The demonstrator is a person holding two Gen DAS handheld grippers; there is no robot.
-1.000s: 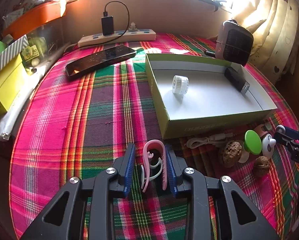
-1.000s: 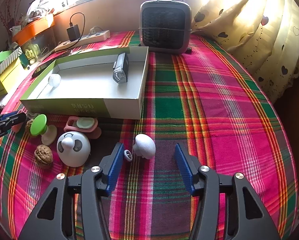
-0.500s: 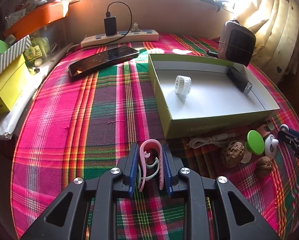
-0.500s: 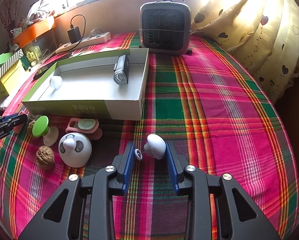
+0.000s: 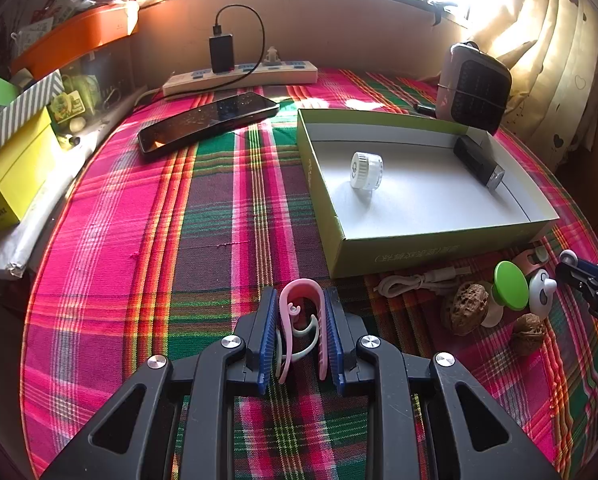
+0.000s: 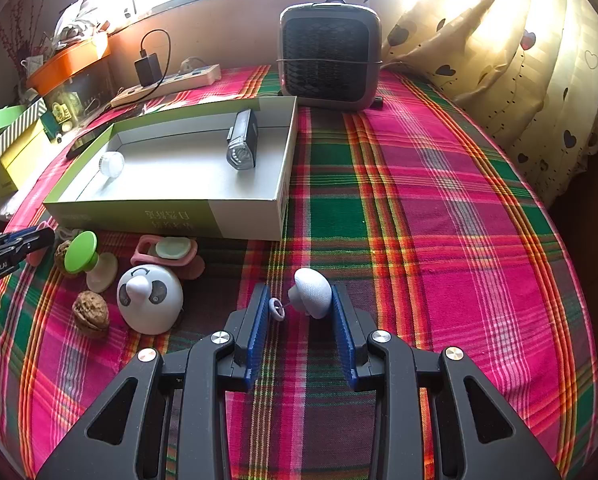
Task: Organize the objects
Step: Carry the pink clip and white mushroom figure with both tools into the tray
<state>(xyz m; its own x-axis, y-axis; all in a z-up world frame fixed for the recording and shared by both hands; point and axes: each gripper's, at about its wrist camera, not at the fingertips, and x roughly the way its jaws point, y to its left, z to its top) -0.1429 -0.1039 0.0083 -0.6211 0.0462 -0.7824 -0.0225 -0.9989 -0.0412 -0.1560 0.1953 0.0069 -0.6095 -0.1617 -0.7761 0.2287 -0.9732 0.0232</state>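
My left gripper (image 5: 302, 300) is shut on a pink U-shaped clip (image 5: 303, 292) with a pale green hook inside it, low over the plaid cloth. My right gripper (image 6: 299, 292) is shut on a small pale grey mushroom-shaped knob (image 6: 313, 292); the knob's little ring (image 6: 275, 306) rests against the left pad. An open green box (image 5: 379, 254) with a white floor lies just beyond, and holds a white round cap (image 5: 366, 170) and a black device (image 6: 243, 144). The left gripper's tip (image 6: 19, 242) shows at the right wrist view's left edge.
In front of the box lie two walnuts (image 6: 91, 312), a green-topped peg (image 6: 81, 252), a white panda dome (image 6: 150, 300), a pink dish (image 6: 167, 252) and a white cable (image 5: 419, 280). A phone (image 5: 207, 120), a power strip (image 5: 239, 76) and a heater (image 6: 329, 56) stand further back.
Both grippers' jaws have closed in from a wider stance onto the pink clip and the grey knob. Neither hand has shifted across the cloth.
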